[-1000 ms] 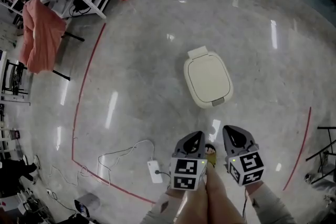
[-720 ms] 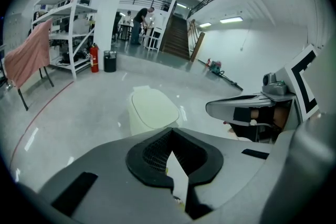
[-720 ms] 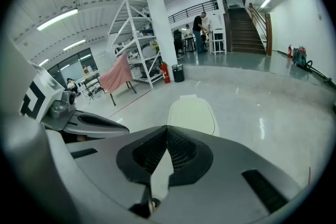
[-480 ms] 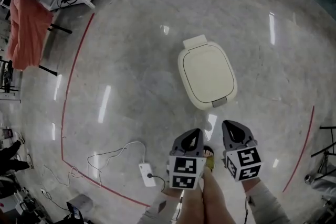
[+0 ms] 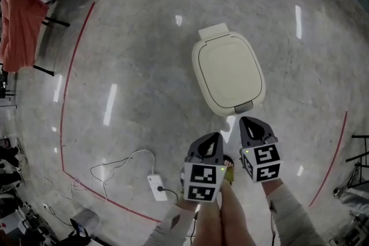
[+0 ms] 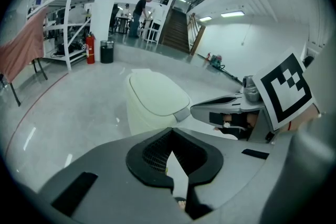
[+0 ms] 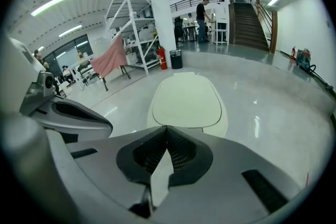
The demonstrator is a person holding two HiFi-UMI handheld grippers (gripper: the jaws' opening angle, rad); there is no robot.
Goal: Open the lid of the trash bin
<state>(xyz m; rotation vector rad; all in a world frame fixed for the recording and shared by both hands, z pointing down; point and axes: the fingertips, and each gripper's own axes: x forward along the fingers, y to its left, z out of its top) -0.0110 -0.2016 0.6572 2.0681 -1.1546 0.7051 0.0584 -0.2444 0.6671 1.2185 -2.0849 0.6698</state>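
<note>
Currently left gripper (image 5: 211, 146) and right gripper (image 5: 253, 127) both pinched together on nothing, just near of cream trash bin (image 6: 143, 119), lid (image 5: 228, 69) down flat.

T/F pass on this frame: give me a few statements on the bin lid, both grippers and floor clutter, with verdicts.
1. The cream plastic trash bin has its lid raised. False: the lid lies flat, shut.
2. The left gripper and right gripper both hang short of the bin, not touching it. True.
3. The right gripper's jaws are wide apart. False: they are together, empty.
4. A white power adapter with a thin cable lies on the floor at the person's left. True.
</note>
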